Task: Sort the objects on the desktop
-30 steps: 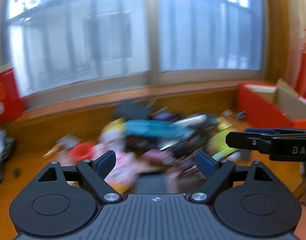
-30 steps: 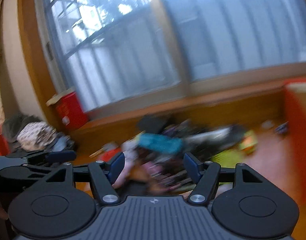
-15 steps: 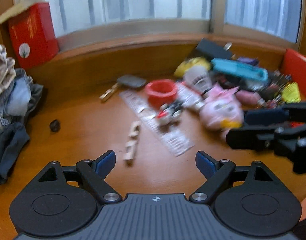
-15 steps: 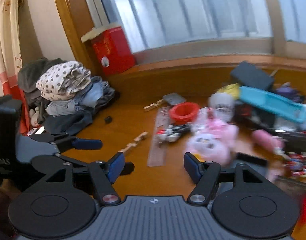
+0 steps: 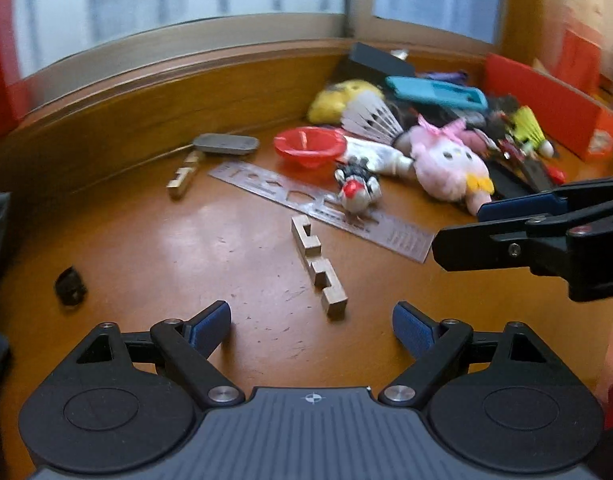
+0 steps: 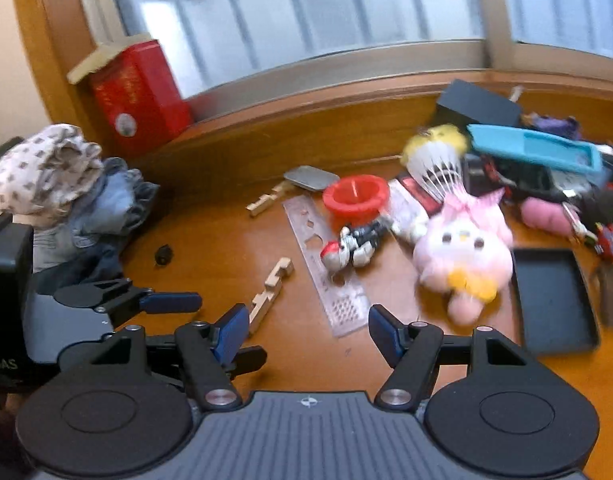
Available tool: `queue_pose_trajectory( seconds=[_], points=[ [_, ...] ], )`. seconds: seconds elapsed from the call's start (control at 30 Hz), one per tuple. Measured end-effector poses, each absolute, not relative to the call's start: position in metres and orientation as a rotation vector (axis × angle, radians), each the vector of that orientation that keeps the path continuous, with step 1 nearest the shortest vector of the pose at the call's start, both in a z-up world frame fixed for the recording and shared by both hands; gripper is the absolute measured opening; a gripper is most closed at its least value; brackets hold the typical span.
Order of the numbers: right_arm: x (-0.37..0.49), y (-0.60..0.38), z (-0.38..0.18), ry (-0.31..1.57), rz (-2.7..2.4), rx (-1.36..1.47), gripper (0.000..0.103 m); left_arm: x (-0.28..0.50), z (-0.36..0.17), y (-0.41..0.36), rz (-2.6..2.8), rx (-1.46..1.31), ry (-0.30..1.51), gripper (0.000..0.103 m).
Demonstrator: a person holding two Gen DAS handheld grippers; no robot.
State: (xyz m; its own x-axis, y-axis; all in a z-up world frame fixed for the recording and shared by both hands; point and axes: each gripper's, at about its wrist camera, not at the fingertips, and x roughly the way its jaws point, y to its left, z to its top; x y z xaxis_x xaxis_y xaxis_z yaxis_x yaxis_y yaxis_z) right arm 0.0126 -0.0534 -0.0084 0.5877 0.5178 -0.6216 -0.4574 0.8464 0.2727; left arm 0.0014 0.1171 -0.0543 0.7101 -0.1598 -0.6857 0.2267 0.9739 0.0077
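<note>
Two hand-held grippers hover over a wooden bench (image 5: 154, 248), both with jaws spread wide and nothing between them. The left hand-held gripper (image 5: 311, 326) points at a notched wooden puzzle stick (image 5: 317, 266) lying just ahead of its fingertips, toward 12 o'clock. The right hand-held gripper (image 6: 305, 332) sits above the near end of a metal stencil ruler (image 6: 326, 276), with the same stick at about 10 o'clock beside its left fingertip.

In the left wrist view the ruler runs diagonally from 11 o'clock to 2 o'clock. A small toy robot figure (image 5: 356, 190) with a red part rests on it. Beyond lie a red bowl (image 5: 309, 145), a white shuttlecock (image 5: 370, 118), a yellow plush (image 5: 338, 98) and a teal case (image 5: 436, 92). A pink plush toy (image 5: 446, 168) lies at 1 o'clock, close to the figure. A second wooden stick (image 5: 182, 178) and a grey flat case (image 5: 225, 144) lie at 11 o'clock, and a small black object (image 5: 69, 286) sits alone at 9 o'clock.

In the right wrist view a black tray (image 6: 552, 300) lies at 3 o'clock, a red box (image 6: 140, 96) stands on the sill at 11 o'clock, and folded clothes (image 6: 66, 188) are piled at 9 o'clock.
</note>
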Motion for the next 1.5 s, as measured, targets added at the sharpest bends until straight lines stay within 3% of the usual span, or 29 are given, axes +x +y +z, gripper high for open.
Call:
queue_pose_trajectory(
  seconds=[0.17,0.67,1.5],
  points=[
    [0.000,-0.036,-0.014,0.747,0.455,0.097,0.068,0.014,-0.064,0.110,-0.303,0.135,0.700,0.103],
    [0.022,-0.020,-0.029,0.834,0.279,0.187,0.069,0.025,-0.064,0.112,-0.308,0.125,0.704,0.103],
    [0.011,-0.013,-0.024,0.809,0.257,0.137,0.070,0.025,-0.065,0.110,-0.304,0.125,0.703,0.103]
  ],
)
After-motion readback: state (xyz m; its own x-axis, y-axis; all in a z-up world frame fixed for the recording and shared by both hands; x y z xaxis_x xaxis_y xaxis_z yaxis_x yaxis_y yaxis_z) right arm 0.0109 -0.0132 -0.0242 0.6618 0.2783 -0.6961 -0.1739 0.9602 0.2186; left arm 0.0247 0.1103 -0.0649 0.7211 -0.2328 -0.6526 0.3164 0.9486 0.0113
